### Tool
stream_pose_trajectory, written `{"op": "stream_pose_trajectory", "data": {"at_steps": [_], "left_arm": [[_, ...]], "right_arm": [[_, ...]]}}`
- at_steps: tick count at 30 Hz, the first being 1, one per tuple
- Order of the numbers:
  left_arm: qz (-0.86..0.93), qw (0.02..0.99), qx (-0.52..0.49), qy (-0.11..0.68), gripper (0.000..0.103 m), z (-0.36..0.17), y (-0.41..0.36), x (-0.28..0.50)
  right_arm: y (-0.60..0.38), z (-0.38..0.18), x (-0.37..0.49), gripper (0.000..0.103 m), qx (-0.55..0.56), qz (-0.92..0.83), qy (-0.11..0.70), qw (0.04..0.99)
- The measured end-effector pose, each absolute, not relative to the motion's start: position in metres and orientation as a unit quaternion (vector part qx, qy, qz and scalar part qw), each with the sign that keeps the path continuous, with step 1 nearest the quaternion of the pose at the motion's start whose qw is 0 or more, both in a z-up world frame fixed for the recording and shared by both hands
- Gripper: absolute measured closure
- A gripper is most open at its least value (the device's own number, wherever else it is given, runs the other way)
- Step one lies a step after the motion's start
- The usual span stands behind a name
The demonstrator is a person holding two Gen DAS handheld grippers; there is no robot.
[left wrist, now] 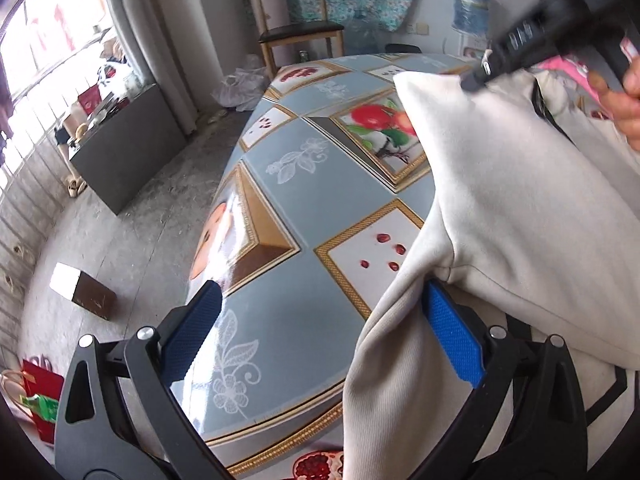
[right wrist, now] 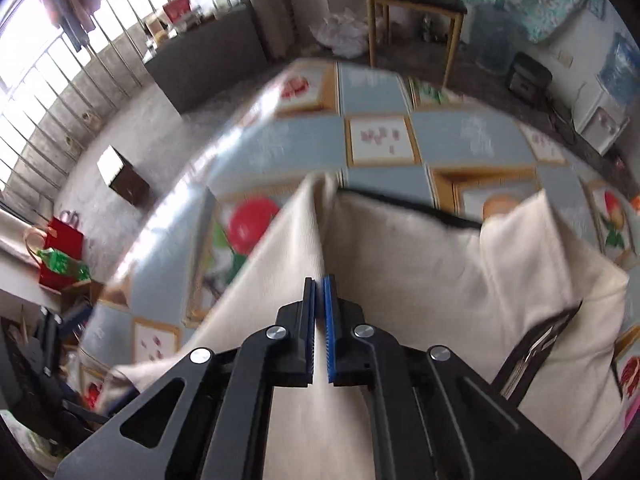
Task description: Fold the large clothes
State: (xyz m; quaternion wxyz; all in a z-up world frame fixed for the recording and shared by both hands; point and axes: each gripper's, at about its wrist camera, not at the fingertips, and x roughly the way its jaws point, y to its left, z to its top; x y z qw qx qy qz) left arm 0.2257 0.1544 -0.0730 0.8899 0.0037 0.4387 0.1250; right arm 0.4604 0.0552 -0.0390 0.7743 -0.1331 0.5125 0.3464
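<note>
A large cream-white knit garment (left wrist: 520, 208) is lying spread over the counter (left wrist: 320, 184), which is covered in a glossy blue-grey tablecloth printed with fruit pictures, and is draping off the edge at 5 o'clock in the left wrist view. The left hand-held gripper (left wrist: 320, 336) is standing wide, its right blue pad touching a bunched seam of the cloth while the other pad is hanging over bare tablecloth, so nothing is being gripped. The right hand-held gripper (right wrist: 319, 328) is pinching a raised ridge of the same garment between nearly closed blue pads, at 6 o'clock in its own view, apparently to lift that fold and carry it across. A wooden chair (left wrist: 296, 20) is standing at 12 o'clock beyond the counter.
</note>
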Motion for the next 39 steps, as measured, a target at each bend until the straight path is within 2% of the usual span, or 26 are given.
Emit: {"op": "stream_pose_trajectory", "data": {"at_steps": [5,8,10,12,13,14,15,19,21,25,33,39], "left_arm": [[0.131,0.887,-0.001,0.443,0.006,-0.074,0.155,0.222],[0.133,0.885,0.002,0.446,0.006,-0.076,0.153,0.223],[0.132,0.885,0.001,0.446,0.006,-0.076,0.153,0.221],[0.129,0.885,0.001,0.448,0.006,-0.077,0.154,0.22],[0.128,0.885,0.001,0.447,0.006,-0.077,0.153,0.219],[0.127,0.885,0.0,0.448,0.006,-0.077,0.154,0.219],[0.126,0.885,-0.003,0.448,0.006,-0.077,0.154,0.218],[0.123,0.885,-0.013,0.449,0.006,-0.079,0.157,0.218],[0.123,0.884,-0.018,0.451,0.006,-0.079,0.158,0.219],[0.125,0.884,-0.014,0.45,0.006,-0.079,0.156,0.22],[0.125,0.885,-0.014,0.448,0.006,-0.079,0.157,0.219],[0.124,0.884,-0.017,0.45,0.006,-0.079,0.158,0.219]], "right_arm": [[0.08,-0.015,0.476,0.099,-0.124,0.349,0.477,0.797],[0.079,-0.013,0.479,0.099,-0.104,0.345,0.495,0.791],[0.054,0.0,0.466,0.095,-0.073,0.353,0.504,0.785],[0.018,0.013,0.447,0.071,-0.048,0.358,0.507,0.783],[-0.012,0.024,0.432,0.045,-0.03,0.352,0.504,0.788],[-0.037,0.032,0.42,0.036,-0.016,0.346,0.499,0.795],[-0.065,0.039,0.406,0.034,0.001,0.337,0.498,0.799],[-0.181,0.032,0.345,0.033,0.083,0.26,0.533,0.801],[-0.24,0.01,0.31,0.033,0.139,0.192,0.562,0.793],[-0.3,-0.031,0.252,0.034,0.183,0.096,0.58,0.788],[-0.333,-0.083,0.196,0.044,0.277,0.081,0.577,0.764],[-0.336,-0.093,0.201,0.045,0.307,0.08,0.572,0.756]]}}
